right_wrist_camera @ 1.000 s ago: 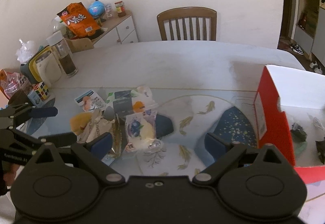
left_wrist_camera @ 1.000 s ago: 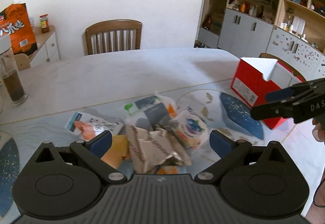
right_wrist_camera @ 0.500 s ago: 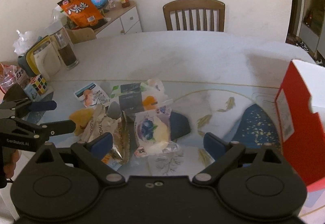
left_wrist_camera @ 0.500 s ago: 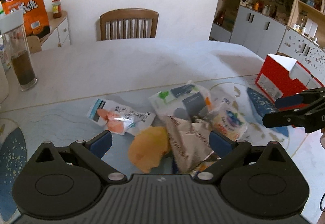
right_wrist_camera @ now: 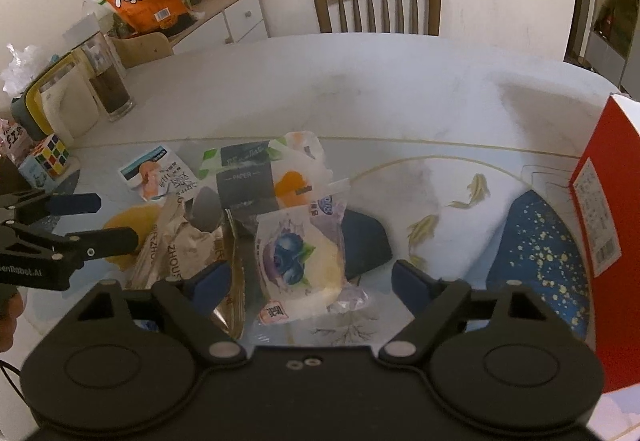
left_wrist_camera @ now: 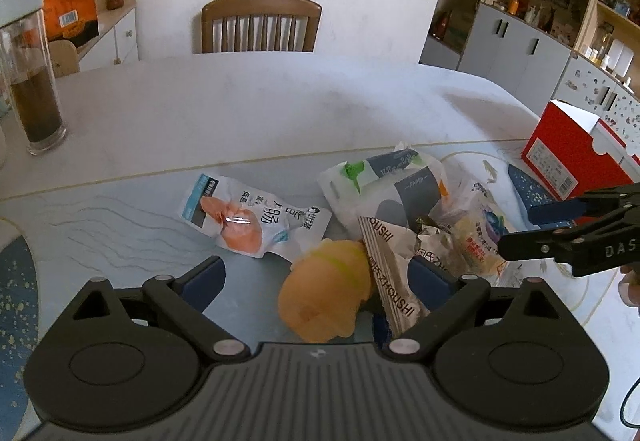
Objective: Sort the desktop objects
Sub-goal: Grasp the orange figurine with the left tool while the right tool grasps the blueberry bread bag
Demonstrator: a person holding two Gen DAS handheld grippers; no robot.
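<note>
A pile of snack packets lies on the glass-topped table. In the left wrist view my left gripper [left_wrist_camera: 316, 279] is open, with a yellow bun [left_wrist_camera: 326, 283] between its fingers and a beige crumpled wrapper [left_wrist_camera: 394, 265] at the right finger. A sausage packet [left_wrist_camera: 248, 219] lies beyond it. In the right wrist view my right gripper [right_wrist_camera: 310, 279] is open over a blueberry bread packet [right_wrist_camera: 300, 261]. The left gripper also shows at the left in the right wrist view [right_wrist_camera: 92, 219], and the right gripper at the right in the left wrist view [left_wrist_camera: 532, 227].
A red open box [right_wrist_camera: 604, 217] stands at the table's right. A tall glass jar of dark liquid [left_wrist_camera: 30, 81], a white kettle [right_wrist_camera: 68, 103] and a Rubik's cube [right_wrist_camera: 50, 157] stand at the left. A wooden chair [left_wrist_camera: 260, 23] is behind the table.
Both grippers have moved in toward the pile. The left one has shifted left so the yellow bun now lies between its fingers. The right one has come over the blueberry packet.
</note>
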